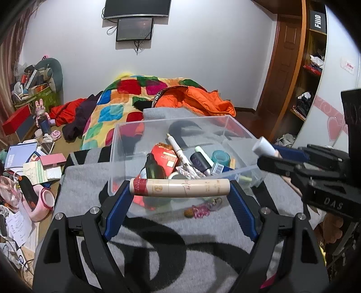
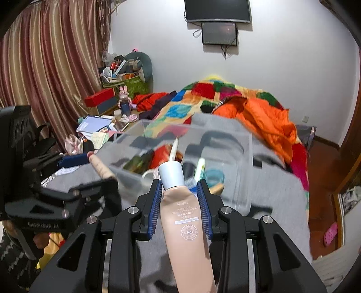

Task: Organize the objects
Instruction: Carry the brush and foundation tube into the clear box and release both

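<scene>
This is a bedroom in a home. A bed (image 1: 126, 106) with a colourful patchwork quilt (image 2: 203, 94) stands by the white wall, striped curtains (image 2: 49, 63) hang at one side, a wooden wardrobe door (image 1: 282, 63) is closed, and a screen (image 2: 217, 10) hangs high.

Bin (image 1: 126, 144) on blanket (image 1: 90, 180) on bed, pen (image 1: 178, 148) and jar (image 1: 220, 157) inside bin, charm (image 1: 203, 208) before bin, quilt (image 1: 126, 99) behind

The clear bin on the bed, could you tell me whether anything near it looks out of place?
Yes: a small pink charm lies on the grey blanket just outside the clear bin, while similar odds and ends sit inside.
</scene>
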Tool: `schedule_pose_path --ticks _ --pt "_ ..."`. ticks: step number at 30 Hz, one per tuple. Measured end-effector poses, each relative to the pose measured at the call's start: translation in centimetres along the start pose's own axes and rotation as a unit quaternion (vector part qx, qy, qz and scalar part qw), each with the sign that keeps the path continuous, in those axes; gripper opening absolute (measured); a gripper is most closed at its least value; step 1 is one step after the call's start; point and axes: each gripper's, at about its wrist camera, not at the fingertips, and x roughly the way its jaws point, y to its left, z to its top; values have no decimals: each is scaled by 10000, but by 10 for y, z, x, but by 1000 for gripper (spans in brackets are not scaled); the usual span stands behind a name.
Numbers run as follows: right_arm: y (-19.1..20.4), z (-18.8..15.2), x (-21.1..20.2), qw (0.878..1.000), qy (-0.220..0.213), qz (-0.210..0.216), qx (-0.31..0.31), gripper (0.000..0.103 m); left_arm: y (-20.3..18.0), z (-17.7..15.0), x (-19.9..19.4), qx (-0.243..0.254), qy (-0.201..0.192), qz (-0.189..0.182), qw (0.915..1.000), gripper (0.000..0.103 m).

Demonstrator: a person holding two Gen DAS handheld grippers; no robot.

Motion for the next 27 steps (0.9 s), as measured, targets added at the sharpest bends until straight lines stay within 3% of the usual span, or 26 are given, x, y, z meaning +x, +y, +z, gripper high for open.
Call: schedule_pose_path --ticks 14,27 --pt "11 44 48 9953 178 -422 -849 29 16 15 42 -104 287 132 9994 84" --pt "36 51 89 9875 535 -342 -1439 30 25 17 61 -113 465 35 9989 84"
